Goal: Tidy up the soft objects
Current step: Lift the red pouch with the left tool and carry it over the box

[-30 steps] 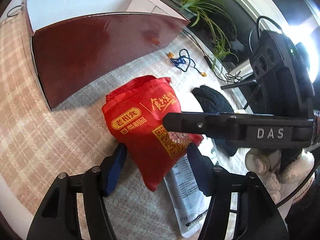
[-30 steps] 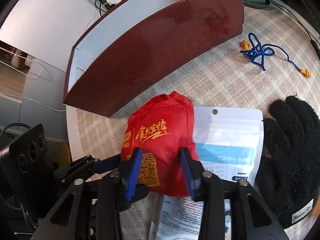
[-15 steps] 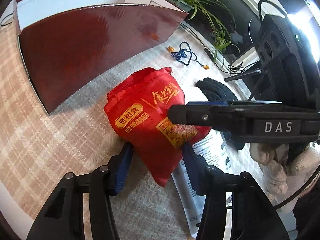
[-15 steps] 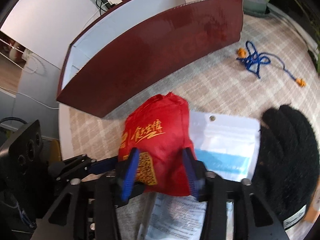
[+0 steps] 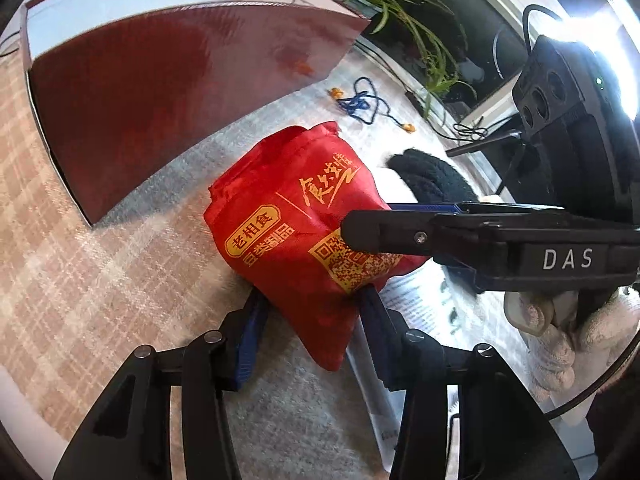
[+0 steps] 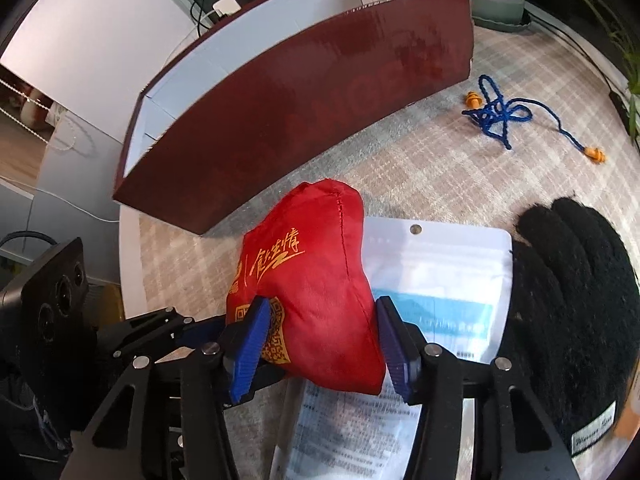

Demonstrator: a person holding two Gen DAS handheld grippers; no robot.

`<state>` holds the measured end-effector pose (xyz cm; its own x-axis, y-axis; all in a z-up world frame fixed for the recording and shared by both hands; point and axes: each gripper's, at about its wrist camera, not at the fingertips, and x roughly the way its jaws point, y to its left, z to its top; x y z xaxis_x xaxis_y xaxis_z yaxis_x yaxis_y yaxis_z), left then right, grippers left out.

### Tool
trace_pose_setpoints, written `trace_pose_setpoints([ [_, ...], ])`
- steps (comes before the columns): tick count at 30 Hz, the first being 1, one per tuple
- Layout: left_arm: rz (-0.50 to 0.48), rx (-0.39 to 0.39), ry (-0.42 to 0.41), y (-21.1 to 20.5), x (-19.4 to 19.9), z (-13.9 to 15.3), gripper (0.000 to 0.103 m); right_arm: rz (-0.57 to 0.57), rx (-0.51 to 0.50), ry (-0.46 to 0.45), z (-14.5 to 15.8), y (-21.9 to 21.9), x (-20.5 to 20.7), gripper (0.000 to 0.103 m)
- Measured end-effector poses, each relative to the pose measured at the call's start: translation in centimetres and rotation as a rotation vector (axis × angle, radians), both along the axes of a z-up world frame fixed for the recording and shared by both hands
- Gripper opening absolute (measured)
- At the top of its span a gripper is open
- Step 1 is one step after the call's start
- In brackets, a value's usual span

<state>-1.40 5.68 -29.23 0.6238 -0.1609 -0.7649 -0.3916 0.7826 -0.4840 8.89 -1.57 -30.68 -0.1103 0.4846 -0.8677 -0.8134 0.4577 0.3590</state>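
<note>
Both grippers angle steeply down onto the red pouch [image 5: 292, 232], lying on the surface at 5 o'clock of the maroon box [image 5: 160, 92]. Left gripper [image 5: 310, 320] jaws, just closing, pinch its lower corner. Right gripper [image 6: 320, 344] jaws, recently widened, clasp its body.

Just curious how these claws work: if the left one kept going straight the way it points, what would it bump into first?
Most likely the red cloth bag, already between the left gripper fingers; beyond it lies the tablecloth.

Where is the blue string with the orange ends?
The blue string lies loose on the checked cloth, upper right in the right wrist view, just past the end of the dark red box and beyond the black glove.
</note>
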Motion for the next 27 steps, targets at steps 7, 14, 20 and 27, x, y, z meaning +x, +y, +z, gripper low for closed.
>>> trace_pose_setpoints([
  [7,-0.050,0.019,-0.056,-1.0,-0.9,3.3,0.044,-0.049,0.058,-0.013,3.3,-2.6,-0.4,0.049],
  [14,-0.105,0.075,-0.132,0.1,-1.5,8.7,0.044,-0.075,0.133,-0.107,9.4,-3.1,-2.0,0.049],
  [20,-0.111,0.129,-0.179,3.8,-1.4,12.3,0.044,-0.079,0.198,-0.142,13.5,-0.8,-1.6,0.049],
  [27,-0.096,0.186,-0.173,8.2,-0.5,13.9,0.044,-0.059,0.221,-0.158,15.0,5.5,-0.5,0.049],
])
